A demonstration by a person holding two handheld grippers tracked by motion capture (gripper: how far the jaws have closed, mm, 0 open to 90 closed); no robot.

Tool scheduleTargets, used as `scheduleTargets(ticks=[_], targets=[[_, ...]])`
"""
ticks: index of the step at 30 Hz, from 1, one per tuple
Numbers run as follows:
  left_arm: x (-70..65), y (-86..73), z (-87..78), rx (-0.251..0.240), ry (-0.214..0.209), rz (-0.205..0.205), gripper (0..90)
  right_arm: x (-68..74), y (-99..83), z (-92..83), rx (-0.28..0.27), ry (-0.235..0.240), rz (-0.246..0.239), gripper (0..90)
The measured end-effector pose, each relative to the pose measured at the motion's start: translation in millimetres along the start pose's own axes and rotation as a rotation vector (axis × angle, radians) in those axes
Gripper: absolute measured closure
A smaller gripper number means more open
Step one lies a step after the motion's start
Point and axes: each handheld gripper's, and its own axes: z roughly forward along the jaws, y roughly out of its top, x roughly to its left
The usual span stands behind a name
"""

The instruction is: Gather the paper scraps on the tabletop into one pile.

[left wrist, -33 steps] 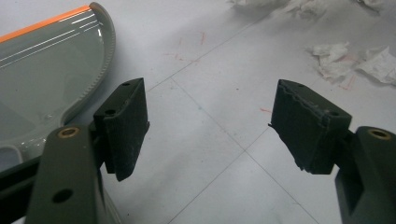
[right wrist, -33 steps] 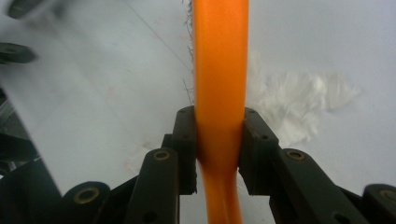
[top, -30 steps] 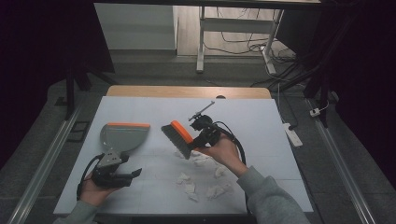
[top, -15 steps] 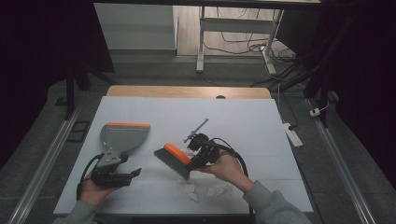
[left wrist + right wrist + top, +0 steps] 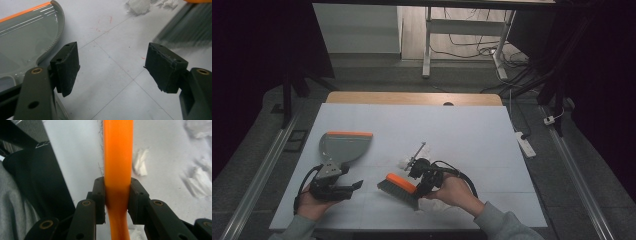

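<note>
Right gripper [image 5: 117, 195] clamped on the orange plastic back of a small hand brush with grey bristles [image 5: 398, 186], jaws pressed tight to either side of it. Bristles down on the pale table top [image 5: 472, 135], brush just to the left of the gripping hand.

Left gripper [image 5: 112, 67] with jaws wide apart, nothing between them. Grey plastic dustpan with an orange front lip [image 5: 343, 145] just ahead of it and partly under its left jaw — handle end toward the gripper, not grasped.

White crumpled paper scraps [image 5: 140, 162] strewn beside and beyond the brush in the right gripper view; one more scrap [image 5: 404, 162] behind the right gripper in the high view, others partly hidden under the hand.

Progress, as a judgement — likely a sweep-up job, barely begun. Done: brush in hand. Left: dustpan to be taken up or steadied, scraps to be gathered and pushed across the gap into the pan. No scraps visible in the pan.
</note>
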Motion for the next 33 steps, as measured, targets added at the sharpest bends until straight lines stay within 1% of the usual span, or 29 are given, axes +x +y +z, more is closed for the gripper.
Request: scheduleTargets(ticks=[2, 5, 6, 8, 10, 12, 13, 15, 17, 18, 20, 21, 23, 26, 28, 31, 33], targets=[[-0.1, -0.1, 0.0, 0.000, 0.001, -0.001, 28.4, -7.0, 1.6, -0.2, -0.005, -0.019, 0.012, 70.4], [0.1, -0.3, -0.1, 0.000, 0.001, -0.001, 28.4, -21.2, 3.5, -2.4, -0.010, -0.047, 0.046, 70.3], [0.3, -0.4, 0.0, 0.000, 0.000, -0.002, 28.4, -25.8, 4.2, -4.3, -0.018, -0.059, 0.073, 70.4], [0.7, -0.5, 0.3, 0.001, 0.000, -0.002, 28.4, -36.9, 4.8, -9.2, -0.033, -0.106, 0.101, 70.4], [0.9, -0.6, 0.5, 0.002, 0.000, -0.001, 28.5, -46.6, 4.5, -14.8, -0.053, -0.139, 0.123, 70.4], [0.9, -0.8, 0.4, 0.002, 0.000, -0.001, 28.5, -52.5, 3.4, -21.0, -0.076, -0.163, 0.128, 70.4], [1.0, -0.8, 0.3, 0.001, 0.000, -0.001, 28.5, -53.1, 2.5, -24.9, -0.090, -0.159, 0.133, 70.4], [1.3, -0.8, 0.3, 0.001, 0.000, -0.002, 28.5, -51.6, 0.7, -33.0, -0.127, -0.148, 0.124, 70.4], [0.9, -0.8, 0.8, 0.003, 0.000, -0.002, 28.5, -47.1, -1.2, -42.6, -0.156, -0.156, 0.099, 70.4], [0.6, -0.7, 0.8, 0.003, 0.001, 0.000, 28.5, -44.3, -2.1, -47.7, -0.176, -0.155, 0.101, 70.4], [-0.2, -0.5, 0.7, 0.000, 0.001, 0.000, 28.5, -41.0, -5.2, -58.4, -0.206, -0.162, 0.082, 70.4], [-0.3, -0.4, 0.6, 0.000, 0.001, 0.000, 28.6, -39.9, -6.9, -63.4, -0.217, -0.163, 0.078, 70.4], [-0.3, -0.3, 0.9, 0.001, 0.001, 0.000, 28.5, -38.1, -10.5, -71.7, -0.238, -0.179, 0.079, 70.4], [-0.7, -0.2, 1.3, 0.004, 0.000, 0.004, 28.5, -39.4, -15.3, -75.2, -0.243, -0.189, 0.086, 70.4], [-1.0, -0.2, 1.0, 0.002, 0.000, 0.003, 28.6, -42.2, -18.3, -72.5, -0.228, -0.191, 0.092, 70.4], [-0.6, -0.7, 0.8, 0.001, -0.002, 0.001, 28.6, -45.1, -26.1, -68.6, -0.217, -0.153, 0.090, 70.4], [-0.2, -0.7, 1.5, 0.003, -0.003, 0.000, 28.6, -43.8, -34.0, -66.7, -0.196, -0.139, 0.062, 70.4]])
